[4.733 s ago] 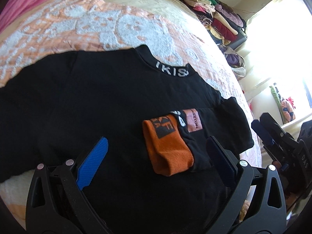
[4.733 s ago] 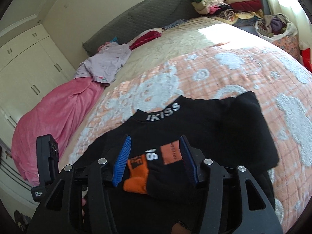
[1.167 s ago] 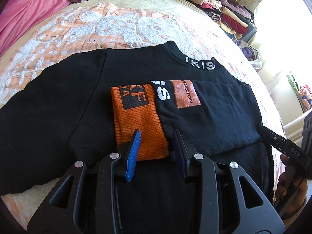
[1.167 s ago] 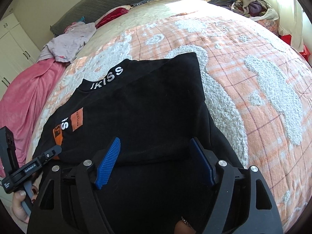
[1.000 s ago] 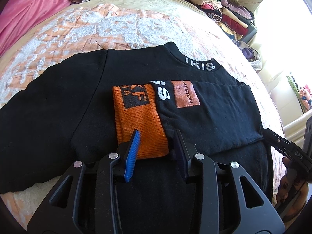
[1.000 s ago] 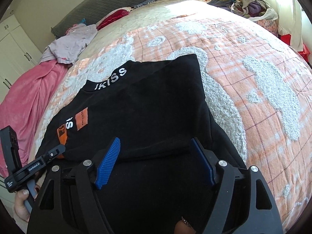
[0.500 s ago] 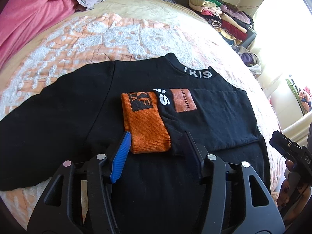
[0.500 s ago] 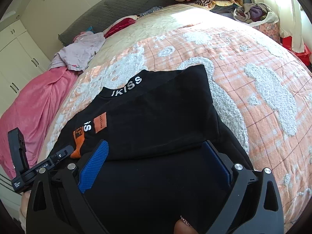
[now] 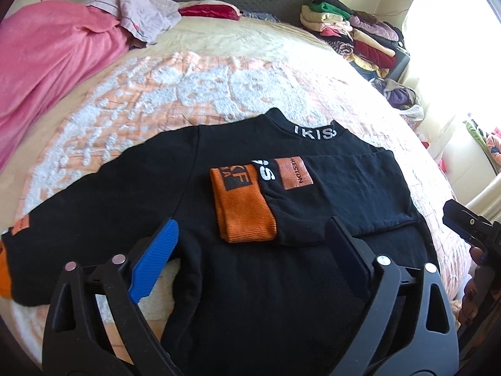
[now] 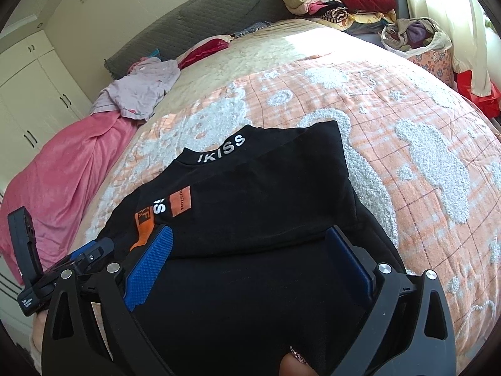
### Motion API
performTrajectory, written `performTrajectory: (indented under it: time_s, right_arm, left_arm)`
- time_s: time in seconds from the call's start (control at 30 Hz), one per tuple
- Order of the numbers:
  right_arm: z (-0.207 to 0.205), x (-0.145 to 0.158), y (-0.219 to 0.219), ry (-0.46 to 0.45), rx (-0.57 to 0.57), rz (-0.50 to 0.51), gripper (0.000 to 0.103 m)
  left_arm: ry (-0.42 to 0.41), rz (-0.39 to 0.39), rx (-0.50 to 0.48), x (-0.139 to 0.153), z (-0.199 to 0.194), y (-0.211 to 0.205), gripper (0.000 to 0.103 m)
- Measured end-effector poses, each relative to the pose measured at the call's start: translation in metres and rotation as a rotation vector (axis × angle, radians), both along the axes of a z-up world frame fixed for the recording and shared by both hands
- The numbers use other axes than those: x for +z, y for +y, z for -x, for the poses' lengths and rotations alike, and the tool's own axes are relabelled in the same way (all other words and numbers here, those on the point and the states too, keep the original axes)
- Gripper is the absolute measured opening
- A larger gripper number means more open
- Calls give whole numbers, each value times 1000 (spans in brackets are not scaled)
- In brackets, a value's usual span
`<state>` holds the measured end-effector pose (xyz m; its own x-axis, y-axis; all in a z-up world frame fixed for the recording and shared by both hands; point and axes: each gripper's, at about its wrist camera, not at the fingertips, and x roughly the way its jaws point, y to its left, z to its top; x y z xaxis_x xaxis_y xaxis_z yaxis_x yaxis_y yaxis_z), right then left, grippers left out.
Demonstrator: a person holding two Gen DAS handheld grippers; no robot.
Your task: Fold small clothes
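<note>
A black sweatshirt (image 9: 156, 194) with a lettered collar (image 9: 314, 132) lies flat on the bed. One sleeve is folded across its chest and ends in an orange cuff (image 9: 242, 210). The other sleeve stretches out to the left. My left gripper (image 9: 252, 222) hovers just short of the orange cuff; its jaws are opening and hold nothing. In the right wrist view, my right gripper (image 10: 249, 230) stands open over the folded side of the sweatshirt (image 10: 266, 194), gripping nothing. The left gripper (image 10: 90, 250) shows at that view's lower left.
The peach-and-white bedspread (image 9: 188, 87) runs far beyond the sweatshirt. A pink blanket (image 9: 47, 56) and a lilac garment (image 9: 141, 12) lie at the back left. A stack of folded clothes (image 9: 350, 34) and a bag of clothes (image 10: 413, 36) stand at the back right.
Both grippers have lifted and drawn back from the sweatshirt. The left jaws spread from narrow at the cuff's edge to wide, and the right jaws widened too. The folded sleeve stays down.
</note>
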<state>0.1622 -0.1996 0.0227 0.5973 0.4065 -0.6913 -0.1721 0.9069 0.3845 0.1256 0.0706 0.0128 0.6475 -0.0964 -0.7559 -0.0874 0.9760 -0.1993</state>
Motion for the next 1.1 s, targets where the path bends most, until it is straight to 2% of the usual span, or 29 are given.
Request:
performTrajectory:
  time_s: [0.1, 0.3, 1.1]
  right_arm:
    - [2, 4, 2, -6, 9, -6, 97]
    - [8, 14, 16, -37, 43, 11, 98]
    - [12, 50, 97, -124, 206, 44, 99]
  left_arm:
    - [-13, -13, 18, 5, 6, 4, 93]
    - [-34, -35, 51, 15, 17, 15, 93]
    - [-66, -17, 199, 26, 61, 76, 93]
